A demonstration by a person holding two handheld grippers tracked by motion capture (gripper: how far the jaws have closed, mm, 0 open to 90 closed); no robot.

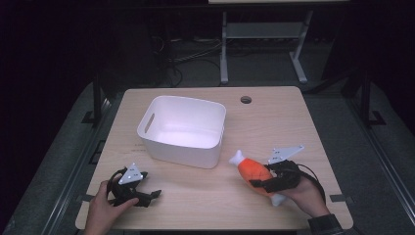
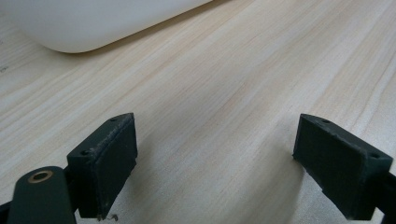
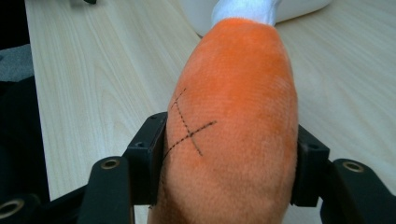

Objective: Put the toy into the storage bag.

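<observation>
The right gripper has its two black jaws pinched onto the fat orange middle of a plush drumstick toy, one pad pressed in on each side. In the right gripper view the orange body bulges out between the pads and there's a stitched black X on the fabric right next to one pad. The toy has a white knob at the far-left end and another white end poking out under the person's right hand. It sits at the near right of the table, tilted, with its far end pointing toward the bin. Can't really tell from above whether it's touching the tabletop or lifted off it.

The left gripper is over at the near left corner with its jaws spread wide and nothing but bare wood between the pads. The left hand wraps around its body.

Further out, a white plastic bin with a handle slot sits in the middle of the light wood table, just beside the toy's far tip but apart from it. There's a round cable hole near the table's far edge.
</observation>
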